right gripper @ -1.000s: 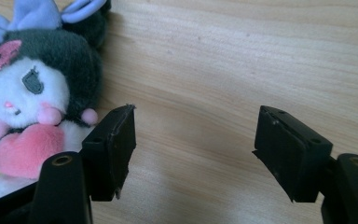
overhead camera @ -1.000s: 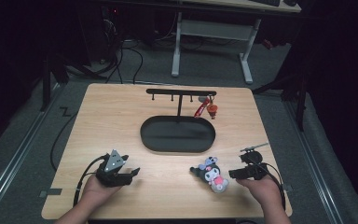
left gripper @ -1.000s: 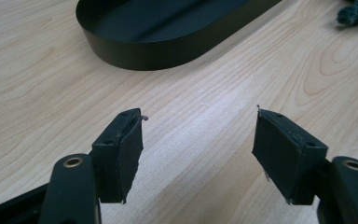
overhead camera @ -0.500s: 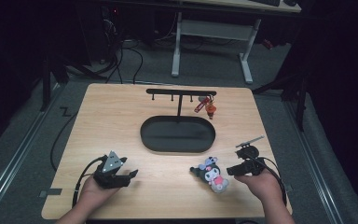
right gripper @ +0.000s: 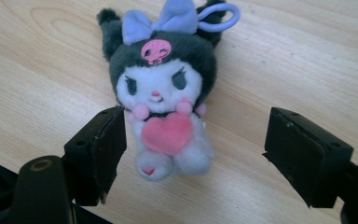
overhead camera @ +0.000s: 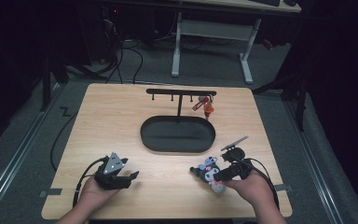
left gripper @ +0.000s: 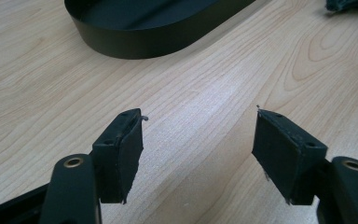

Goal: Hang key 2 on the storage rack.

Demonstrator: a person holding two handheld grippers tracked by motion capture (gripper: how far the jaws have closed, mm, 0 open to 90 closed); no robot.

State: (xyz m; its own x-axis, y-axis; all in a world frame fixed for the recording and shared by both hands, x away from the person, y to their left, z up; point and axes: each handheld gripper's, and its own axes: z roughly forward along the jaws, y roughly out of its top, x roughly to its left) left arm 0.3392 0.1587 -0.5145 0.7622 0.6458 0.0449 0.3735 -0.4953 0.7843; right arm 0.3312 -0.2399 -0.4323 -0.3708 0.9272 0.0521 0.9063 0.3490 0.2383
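Observation:
A small plush toy (overhead camera: 209, 171) with dark ears, a lilac bow and a pink heart (right gripper: 163, 93) lies on its back on the wooden table (overhead camera: 121, 116), near the front right. My right gripper (overhead camera: 218, 176) (right gripper: 191, 149) points at it, and its jaws have just been opening. The toy's lower body lies between them, with the left pad (right gripper: 107, 144) close beside it and the right pad clear. My left gripper (overhead camera: 131, 176) (left gripper: 198, 140) stands open over bare wood at the front left, with nothing between its pads.
A black oval tray (overhead camera: 177, 150) (left gripper: 135, 44) sits mid-table. Behind it stands a black hook rack (overhead camera: 181, 92) with a red key fob (overhead camera: 204, 105) hanging at its right end. Cables trail from both grippers toward the front edge.
The right gripper has shifted a little left toward the plush toy and risen, and its jaws stand wider. The toy lies where it was. The left hand has kept still.

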